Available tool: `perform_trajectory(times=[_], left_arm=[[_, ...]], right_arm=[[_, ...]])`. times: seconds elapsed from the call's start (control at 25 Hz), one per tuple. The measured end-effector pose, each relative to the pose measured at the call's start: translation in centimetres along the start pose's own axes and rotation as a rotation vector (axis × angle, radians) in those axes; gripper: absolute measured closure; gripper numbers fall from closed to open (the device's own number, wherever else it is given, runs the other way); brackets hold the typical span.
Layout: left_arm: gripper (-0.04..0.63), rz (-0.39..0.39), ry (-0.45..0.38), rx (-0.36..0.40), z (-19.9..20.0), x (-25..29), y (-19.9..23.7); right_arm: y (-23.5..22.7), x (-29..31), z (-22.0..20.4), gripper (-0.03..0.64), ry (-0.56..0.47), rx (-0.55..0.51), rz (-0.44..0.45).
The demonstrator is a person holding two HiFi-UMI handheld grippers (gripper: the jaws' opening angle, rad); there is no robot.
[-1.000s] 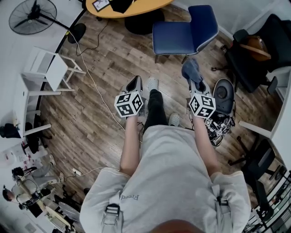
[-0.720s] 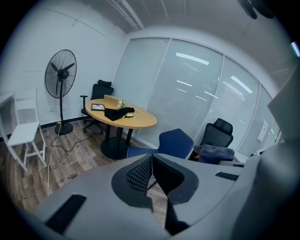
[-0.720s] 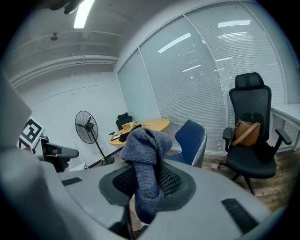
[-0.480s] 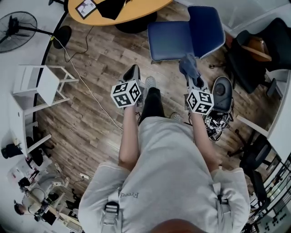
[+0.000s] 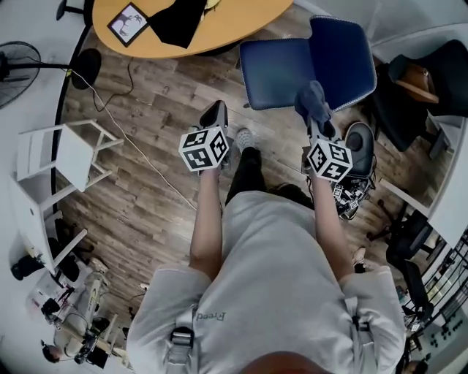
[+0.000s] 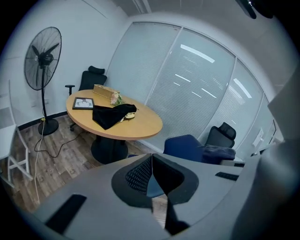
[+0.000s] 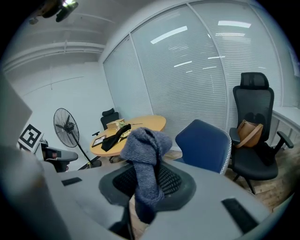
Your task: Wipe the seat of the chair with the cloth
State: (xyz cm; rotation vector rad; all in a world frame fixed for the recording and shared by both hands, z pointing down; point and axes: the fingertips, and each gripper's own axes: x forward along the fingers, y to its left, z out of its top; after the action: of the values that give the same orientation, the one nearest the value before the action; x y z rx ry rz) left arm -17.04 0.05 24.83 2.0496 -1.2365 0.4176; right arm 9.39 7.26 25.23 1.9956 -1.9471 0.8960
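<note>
Bare floor (image 5: 157, 98) fronts the chair (image 5: 281, 69) seat's edge, near which the right gripper (image 5: 319, 130) pinches the cloth (image 5: 313, 101), left gripper (image 5: 215, 118) closed, empty.

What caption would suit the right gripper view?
Right claw holding a grey cloth, pointed toward the blue chair.

- The chair seat (image 5: 276, 71) lies open from the near side, across bare floor (image 5: 157, 109).
- Its backrest (image 5: 344, 47) closes the right edge.
- The round table (image 5: 241, 14) stands close on the far left.
- A black office chair (image 5: 431, 80) crowds the far right.
</note>
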Motion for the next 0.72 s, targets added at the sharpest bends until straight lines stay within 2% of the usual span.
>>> perform_trajectory(times=[0.24, 0.4, 0.52, 0.72], left_arm=[[0.568, -0.024, 0.066, -0.010, -1.3, 4.4, 2.5], [0.568, -0.027, 0.116, 0.000, -3.2, 7.4, 3.3], [0.568, -0.026, 0.170, 0.021, -6.2, 10.8, 4.2], [0.568, -0.024, 0.322, 0.035, -12.6, 17.1, 5.5]], right_arm=[[-1.2, 3.5, 0.8, 0.532, 0.008, 0.006, -0.054], [-2.5, 6.5, 0.6, 0.532, 0.028, 0.011, -0.058], [-3.4, 9.8, -0.3, 0.532, 0.058, 0.003, -0.033], [-5.8, 16.7, -1.8, 0.532, 0.099, -0.023, 0.014]])
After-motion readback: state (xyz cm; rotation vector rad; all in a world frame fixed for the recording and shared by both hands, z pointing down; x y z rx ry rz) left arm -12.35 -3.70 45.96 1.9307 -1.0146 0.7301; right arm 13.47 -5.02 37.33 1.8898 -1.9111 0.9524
